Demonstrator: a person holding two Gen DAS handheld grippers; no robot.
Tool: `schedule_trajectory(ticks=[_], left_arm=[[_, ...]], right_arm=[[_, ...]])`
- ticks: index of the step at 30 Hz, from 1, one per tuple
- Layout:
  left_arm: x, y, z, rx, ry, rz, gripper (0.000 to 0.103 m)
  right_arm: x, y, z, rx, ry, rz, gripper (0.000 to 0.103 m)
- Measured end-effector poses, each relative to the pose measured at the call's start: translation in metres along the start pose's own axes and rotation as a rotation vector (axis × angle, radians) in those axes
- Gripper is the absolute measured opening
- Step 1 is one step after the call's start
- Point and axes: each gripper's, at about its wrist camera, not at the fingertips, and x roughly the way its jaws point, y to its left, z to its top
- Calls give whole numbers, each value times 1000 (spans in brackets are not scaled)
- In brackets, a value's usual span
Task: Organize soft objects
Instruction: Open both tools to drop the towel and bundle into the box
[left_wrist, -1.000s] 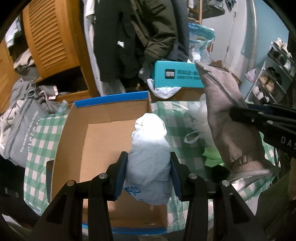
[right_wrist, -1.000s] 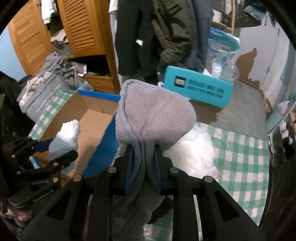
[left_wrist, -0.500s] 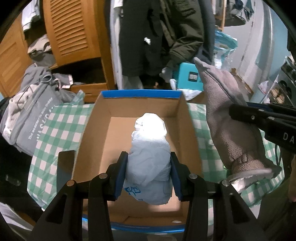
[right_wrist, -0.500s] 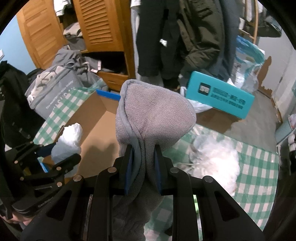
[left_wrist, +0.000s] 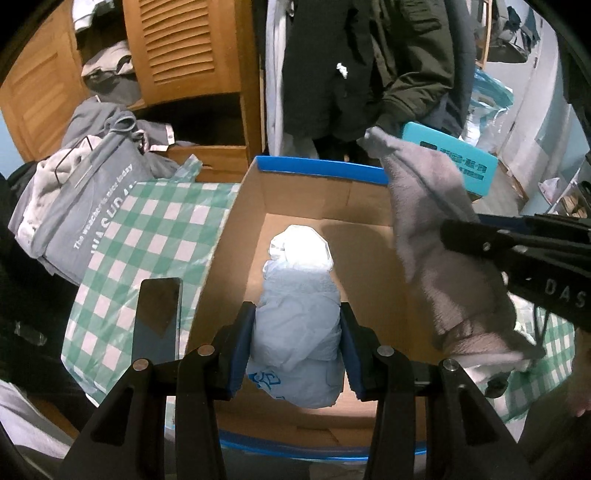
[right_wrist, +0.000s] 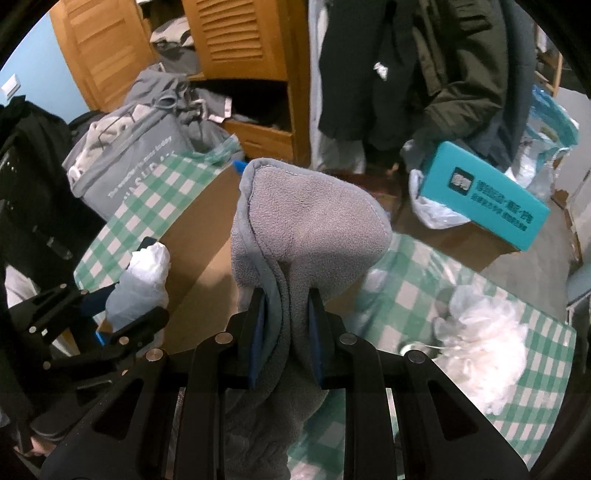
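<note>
While both sets of tongs are hanging over the open cardboard box (left_wrist: 306, 206), nothing is lying on its bare floor yet — the sorting is looking barely begun. The left gripper (left_wrist: 297, 347) is standing partly open with its blue pads pressing into a crumpled pale-blue plastic bag (left_wrist: 299, 317), which is being carried above the near half of the box, closer to its front wall than its blue-trimmed back edge. The right gripper (right_wrist: 286, 343) is pinched almost fully together on a grey fleece mitten (right_wrist: 306, 221), the cloth bunching between the pads and its rounded end sticking up; from the left wrist view the mitten is hanging over the box's right wall, partly inside the opening.

Still waiting on the green-checked tablecloth (right_wrist: 535, 369), toward its right edge, is a fluffy white bundle (right_wrist: 484, 354) that looks like stuffing or thin plastic — well apart from the box. A dark phone (left_wrist: 157, 317) is lying just beside the box's left wall, and a teal carton (right_wrist: 487, 199) is sitting beyond the cloth's far edge; neither seems part of the job.

By this reckoning, two soft items are about to go in and at least one more is left to fetch.
</note>
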Motion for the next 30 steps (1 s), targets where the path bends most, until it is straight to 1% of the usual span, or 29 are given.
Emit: schedule_trajectory(ticks=[7, 8, 9, 11, 12, 13, 14, 16, 19, 25, 30], left_arm=[[9, 7, -2, -20, 29, -5, 46], [9, 7, -2, -22, 32, -2, 46], [9, 7, -2, -24, 33, 0, 46], [9, 7, -2, -27, 31, 16, 51], [9, 7, -1, -27, 33, 20, 56], [9, 6, -1, -29, 31, 22, 61], [9, 7, -1, -30, 29, 23, 64], [8, 7, -1, -31, 25, 25, 66], [7, 7, -1, -33, 29, 21, 67], [3, 0, 1, -30, 18, 6, 68], [3, -12, 3, -9, 17, -5, 68]], right_arm=[[20, 13, 0, -16, 43, 25, 20], [22, 14, -1, -16, 47, 28, 21], [23, 14, -1, -13, 49, 32, 25], [24, 13, -1, -3, 49, 31, 47], [23, 12, -2, 3, 41, 28, 50], [22, 12, -2, 2, 37, 22, 50], [21, 12, -2, -3, 31, 15, 54], [17, 11, -2, -10, 15, 3, 57], [10, 7, -3, -4, -8, -5, 68], [0, -4, -9, 23, -17, -13, 69], [-7, -15, -16, 35, -22, -37, 73]])
